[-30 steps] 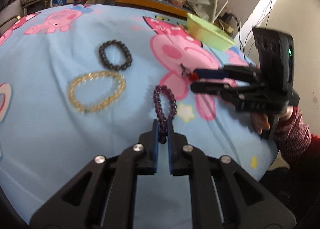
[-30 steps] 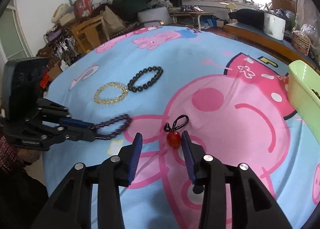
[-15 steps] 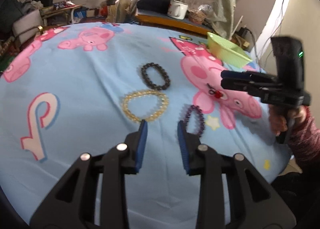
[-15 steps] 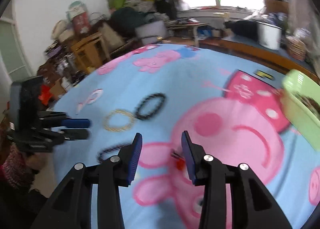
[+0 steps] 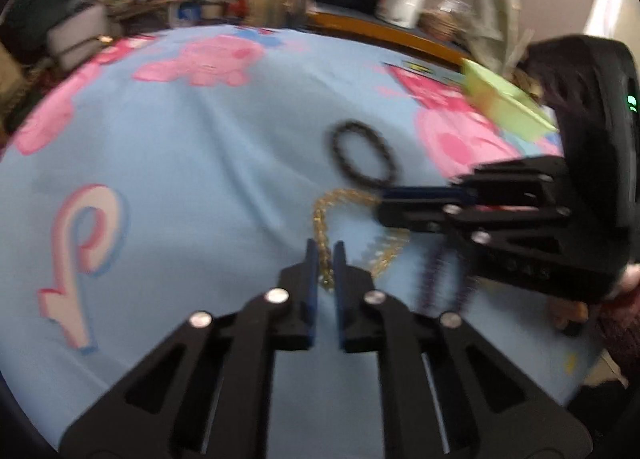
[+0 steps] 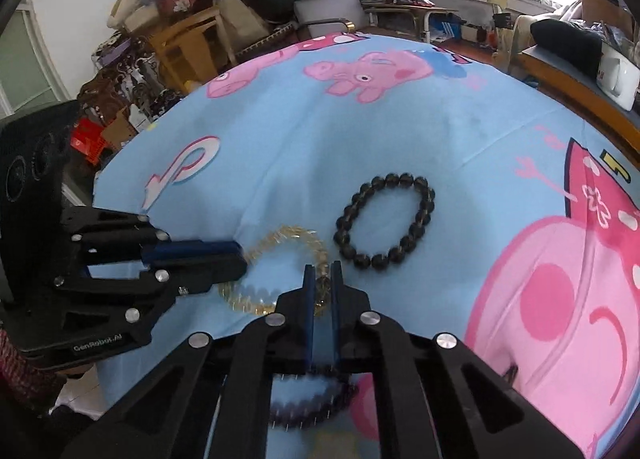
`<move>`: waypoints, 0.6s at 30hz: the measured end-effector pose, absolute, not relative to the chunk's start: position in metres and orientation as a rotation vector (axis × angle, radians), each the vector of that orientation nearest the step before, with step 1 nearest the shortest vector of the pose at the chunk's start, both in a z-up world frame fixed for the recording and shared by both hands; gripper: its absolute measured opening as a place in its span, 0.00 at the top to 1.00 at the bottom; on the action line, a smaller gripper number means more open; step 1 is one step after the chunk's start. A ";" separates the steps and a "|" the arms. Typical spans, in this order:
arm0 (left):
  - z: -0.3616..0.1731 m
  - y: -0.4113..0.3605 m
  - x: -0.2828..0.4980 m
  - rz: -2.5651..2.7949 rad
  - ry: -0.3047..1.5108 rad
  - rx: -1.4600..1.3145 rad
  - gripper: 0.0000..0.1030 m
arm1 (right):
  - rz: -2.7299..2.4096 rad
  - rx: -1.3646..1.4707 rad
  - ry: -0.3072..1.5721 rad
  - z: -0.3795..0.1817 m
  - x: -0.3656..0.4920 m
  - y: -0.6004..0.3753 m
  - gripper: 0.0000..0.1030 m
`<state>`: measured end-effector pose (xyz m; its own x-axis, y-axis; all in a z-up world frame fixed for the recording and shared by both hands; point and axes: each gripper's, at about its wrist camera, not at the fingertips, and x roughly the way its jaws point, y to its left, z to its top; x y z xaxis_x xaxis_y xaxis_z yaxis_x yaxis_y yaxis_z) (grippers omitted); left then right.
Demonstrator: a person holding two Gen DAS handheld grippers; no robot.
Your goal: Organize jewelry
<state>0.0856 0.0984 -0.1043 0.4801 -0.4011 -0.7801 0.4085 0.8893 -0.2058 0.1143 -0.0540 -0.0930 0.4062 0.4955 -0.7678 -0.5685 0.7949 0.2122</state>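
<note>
1. Yellow bracelet [image 6: 280,271] lies on the blue cartoon-print bedsheet [image 6: 280,139]; both grippers have just been closing and now pinch it from opposite sides.
2. Left gripper [image 5: 326,259] has its jaws drawn narrow with yellow beads between the pads. Right gripper [image 6: 321,279] is likewise clamped on the bracelet's other side.
3. Dark bracelet [image 6: 386,221] sits just beyond the yellow bracelet, apart from it and untouched.
4. Purple bracelet [image 6: 308,403] lies on the near side of the yellow bracelet, partly hidden under the right gripper's frame.
5. Green bin [image 5: 504,103] stands well beyond the yellow bracelet, at the sheet's far edge; the left wrist view is blurred, so its contents cannot be read.
6. Progress, as a judgement: early. All three bracelets are still on the sheet and none shows in the bin. The yellow one is only gripped, not lifted; carrying it over, then handling the dark and purple ones, remains.
</note>
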 end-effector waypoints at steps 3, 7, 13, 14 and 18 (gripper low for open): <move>-0.098 0.084 0.083 -0.532 0.948 0.018 0.94 | 0.683 -0.050 0.908 -0.087 0.103 -0.071 1.00; -0.078 0.051 0.091 -0.612 0.929 0.000 0.94 | 0.636 0.057 0.823 -0.068 0.087 -0.121 1.00; -0.038 -0.042 0.114 -0.771 0.847 0.079 0.94 | 0.509 0.207 0.694 -0.032 0.080 -0.213 1.00; -0.030 -0.058 0.116 -0.789 0.819 0.095 0.93 | 0.488 0.235 0.671 -0.023 0.080 -0.232 1.00; -0.020 -0.103 0.125 -0.862 0.783 0.111 0.93 | 0.430 0.282 0.621 0.000 0.079 -0.286 1.00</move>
<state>0.1250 -0.1028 -0.0199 0.3961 -0.6395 -0.6589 0.7170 0.6637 -0.2131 0.0792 -0.2861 -0.0001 0.7299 0.4675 -0.4987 -0.3015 0.8749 0.3790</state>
